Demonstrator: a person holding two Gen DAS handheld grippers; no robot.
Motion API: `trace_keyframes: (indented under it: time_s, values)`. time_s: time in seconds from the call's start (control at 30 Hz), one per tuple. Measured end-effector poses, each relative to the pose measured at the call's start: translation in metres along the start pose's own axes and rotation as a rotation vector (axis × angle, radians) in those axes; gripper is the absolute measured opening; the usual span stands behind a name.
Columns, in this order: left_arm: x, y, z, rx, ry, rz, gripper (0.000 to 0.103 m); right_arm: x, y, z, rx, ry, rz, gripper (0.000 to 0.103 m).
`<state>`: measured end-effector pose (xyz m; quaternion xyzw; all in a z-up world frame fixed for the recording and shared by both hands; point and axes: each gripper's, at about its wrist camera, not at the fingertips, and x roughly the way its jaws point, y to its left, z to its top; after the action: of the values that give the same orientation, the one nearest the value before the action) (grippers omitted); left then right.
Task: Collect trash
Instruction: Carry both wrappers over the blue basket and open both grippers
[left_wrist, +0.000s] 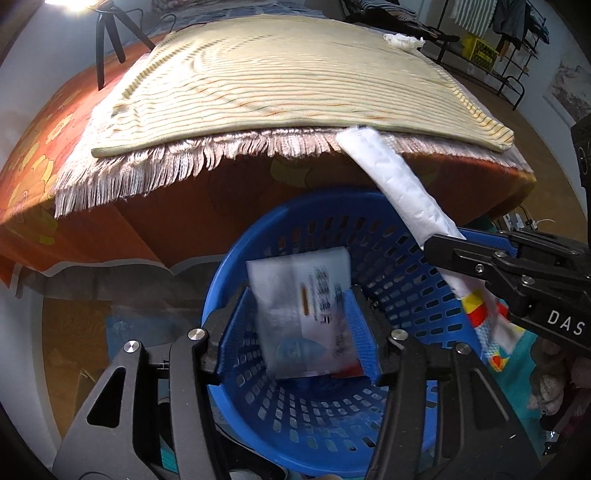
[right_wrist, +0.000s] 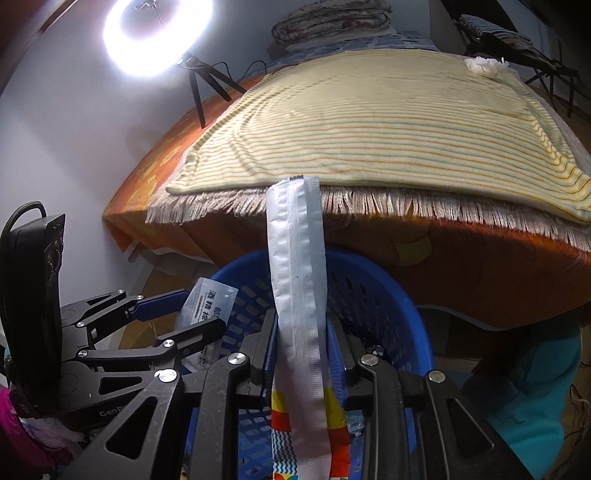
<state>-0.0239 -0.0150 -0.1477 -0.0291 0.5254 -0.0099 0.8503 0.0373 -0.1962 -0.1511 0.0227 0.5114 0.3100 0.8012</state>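
Note:
A blue perforated basket (left_wrist: 332, 236) stands on the floor against the bed; it also shows in the right wrist view (right_wrist: 384, 291). My left gripper (left_wrist: 299, 332) is open above the basket, and a clear printed wipe packet (left_wrist: 303, 306) sits blurred between its fingers, not pinched. That packet shows in the right wrist view (right_wrist: 207, 306). My right gripper (right_wrist: 299, 350) is shut on a long white snack wrapper (right_wrist: 295, 273) with a coloured end, held over the basket; the wrapper also shows in the left wrist view (left_wrist: 402, 192). A crumpled white tissue (left_wrist: 402, 40) lies at the bed's far right corner.
The bed carries a striped yellow blanket (left_wrist: 280, 85) over a fringed cover and an orange sheet (left_wrist: 40, 155). A ring light on a tripod (right_wrist: 159, 33) stands at the back left. A folded quilt (right_wrist: 332, 22) lies at the far end. A clothes rack (left_wrist: 491, 40) stands at the right.

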Motion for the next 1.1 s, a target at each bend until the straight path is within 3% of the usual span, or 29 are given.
trace_keyframes:
  time_s: [0.27, 0.33, 0.4, 0.47, 0.53, 0.67, 0.87, 0.97, 1.1]
  values:
    - [0.003, 0.000, -0.004, -0.006, 0.007, 0.007, 0.063, 0.000, -0.007, -0.005, 0.020, 0.009, -0.002, 0.036]
    - [0.003, 0.000, -0.004, -0.011, 0.008, 0.008, 0.063, 0.002, -0.008, -0.005, 0.023, 0.012, -0.004, 0.042]
    - [0.004, 0.002, -0.004, -0.015, 0.011, 0.008, 0.063, 0.001, -0.009, -0.005, 0.026, 0.009, -0.016, 0.060]
    - [0.004, 0.002, -0.004, -0.016, 0.012, 0.011, 0.066, 0.000, -0.009, -0.006, 0.026, 0.005, -0.022, 0.063]
    - [0.004, 0.003, -0.004, -0.022, 0.008, 0.016, 0.075, -0.001, -0.010, -0.006, 0.028, 0.008, -0.026, 0.065]
    - [0.004, 0.005, -0.003, -0.027, 0.003, 0.019, 0.077, -0.004, -0.014, -0.008, 0.036, 0.007, -0.036, 0.077]
    - [0.004, 0.005, -0.003, -0.027, 0.003, 0.025, 0.080, -0.003, -0.016, -0.007, 0.042, 0.022, -0.053, 0.079]
    - [0.005, 0.005, -0.002, -0.027, 0.004, 0.025, 0.080, -0.004, -0.018, -0.007, 0.052, 0.025, -0.061, 0.092]
    - [0.005, 0.005, -0.002, -0.025, 0.007, 0.030, 0.081, -0.008, -0.022, -0.005, 0.070, 0.015, -0.071, 0.098]
